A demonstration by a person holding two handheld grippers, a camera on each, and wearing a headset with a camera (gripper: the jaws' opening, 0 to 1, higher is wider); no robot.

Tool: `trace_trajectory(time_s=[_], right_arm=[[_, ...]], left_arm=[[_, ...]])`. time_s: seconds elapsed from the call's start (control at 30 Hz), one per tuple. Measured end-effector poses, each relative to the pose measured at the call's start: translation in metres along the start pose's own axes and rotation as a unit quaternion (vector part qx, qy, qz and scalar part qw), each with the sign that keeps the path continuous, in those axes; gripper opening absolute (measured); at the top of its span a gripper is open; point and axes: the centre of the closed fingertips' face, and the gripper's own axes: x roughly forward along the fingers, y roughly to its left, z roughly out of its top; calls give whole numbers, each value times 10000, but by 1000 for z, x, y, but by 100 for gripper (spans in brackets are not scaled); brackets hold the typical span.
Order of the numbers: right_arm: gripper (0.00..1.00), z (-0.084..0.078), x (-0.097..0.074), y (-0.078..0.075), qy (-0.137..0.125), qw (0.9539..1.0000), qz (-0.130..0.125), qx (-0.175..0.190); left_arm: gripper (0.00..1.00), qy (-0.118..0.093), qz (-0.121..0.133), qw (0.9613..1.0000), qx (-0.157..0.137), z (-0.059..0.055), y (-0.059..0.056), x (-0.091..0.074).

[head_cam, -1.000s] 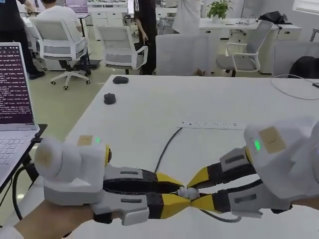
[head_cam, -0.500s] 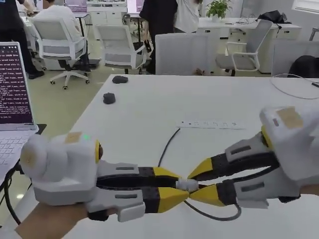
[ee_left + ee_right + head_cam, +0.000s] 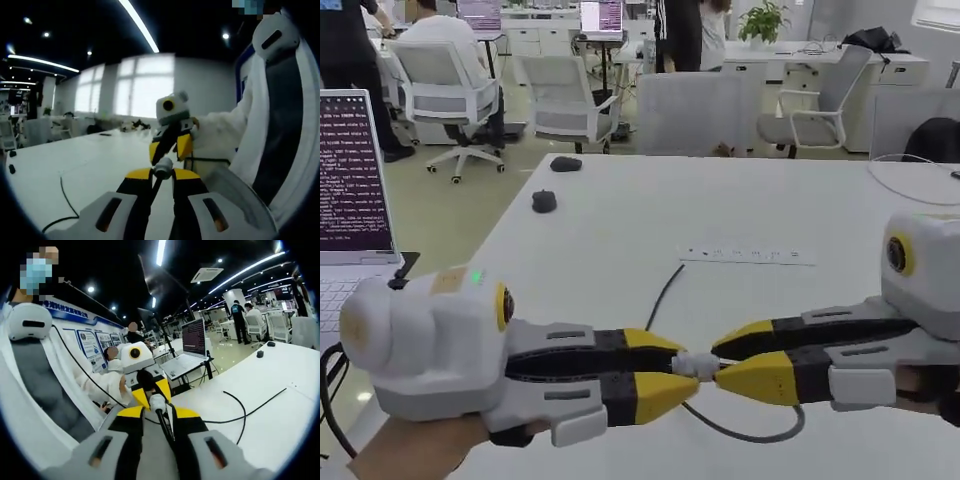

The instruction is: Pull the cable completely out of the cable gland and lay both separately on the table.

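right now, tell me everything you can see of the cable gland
The cable gland is a small white, plastic-looking cylinder, held level above the white table. The left gripper pinches one end; the right gripper closes on the black cable right at the other. The cable is not yet out.

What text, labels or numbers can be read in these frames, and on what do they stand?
Nothing reads clearly.
Open laptop's purple screen: lines of white text, too small.
Blue wall banner: white characters, too blurred.
White wall posters: print too small.
White power strip on the table: dark marks, unreadable.
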Motion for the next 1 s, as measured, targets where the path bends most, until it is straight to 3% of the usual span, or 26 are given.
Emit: trace_trajectory(time_s=[0.1,0.33,0.63,0.83,0.9,1.0], right_arm=[[15,3,0,0,-178,9997,58,150],[12,2,1,2,-279,9990,175,299],[11,7,4,4,-260,9987,286,343],[10,7,4,6,-190,9989,323,292],[10,5,3,8,-125,9993,336,138],[9,6,4,12,-27,9986,339,-400]], left_arm=[[15,33,-38,10000,48,0,-2,2],[15,-14,-25,10000,75,1,0,3],[15,-42,-46,9998,185,6,0,4],[15,-95,-81,9999,-11,7,-1,4],[15,-95,-159,9997,-172,7,-2,4],[14,-42,-340,9981,-521,4,-6,4]])
